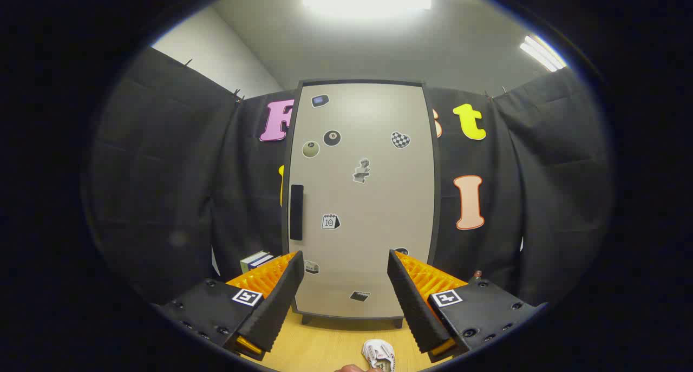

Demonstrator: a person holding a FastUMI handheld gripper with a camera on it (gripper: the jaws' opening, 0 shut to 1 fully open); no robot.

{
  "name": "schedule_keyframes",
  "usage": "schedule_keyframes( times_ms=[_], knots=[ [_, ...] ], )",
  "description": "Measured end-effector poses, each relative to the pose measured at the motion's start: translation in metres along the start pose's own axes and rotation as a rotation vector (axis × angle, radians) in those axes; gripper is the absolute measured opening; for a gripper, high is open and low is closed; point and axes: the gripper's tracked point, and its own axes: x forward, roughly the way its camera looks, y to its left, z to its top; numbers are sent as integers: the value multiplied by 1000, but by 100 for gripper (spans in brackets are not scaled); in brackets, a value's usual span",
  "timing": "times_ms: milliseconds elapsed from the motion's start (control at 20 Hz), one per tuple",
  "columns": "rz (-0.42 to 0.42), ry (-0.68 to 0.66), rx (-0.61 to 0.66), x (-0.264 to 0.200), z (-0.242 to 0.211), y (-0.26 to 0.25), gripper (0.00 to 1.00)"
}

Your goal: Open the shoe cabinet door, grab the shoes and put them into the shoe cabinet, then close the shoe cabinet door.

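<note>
A shoe [379, 354] is seen near, on the floor [325, 345]. The gripper [343, 263] is held open, empty. The cabinet [361, 198] door is shut beyond.

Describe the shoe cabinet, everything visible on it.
The shoe cabinet stands upright on short feet on the wooden floor, against the booth's black cloth wall. Its door is shut: a smooth pale beige panel in a dark frame, with a vertical black handle at its left edge and assorted small stickers scattered over it. It sits beyond the open claw, whose fingers touch nothing. A small white shoe lies on the floor before it, apart.
</note>
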Motion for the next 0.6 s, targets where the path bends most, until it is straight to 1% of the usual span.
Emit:
schedule_keyframes(
  times_ms=[350,600],
  knots=[
    [-18,16,20,-3,-1,-12,97],
    [-15,28,39,-5,-5,-12,97]
  ],
)
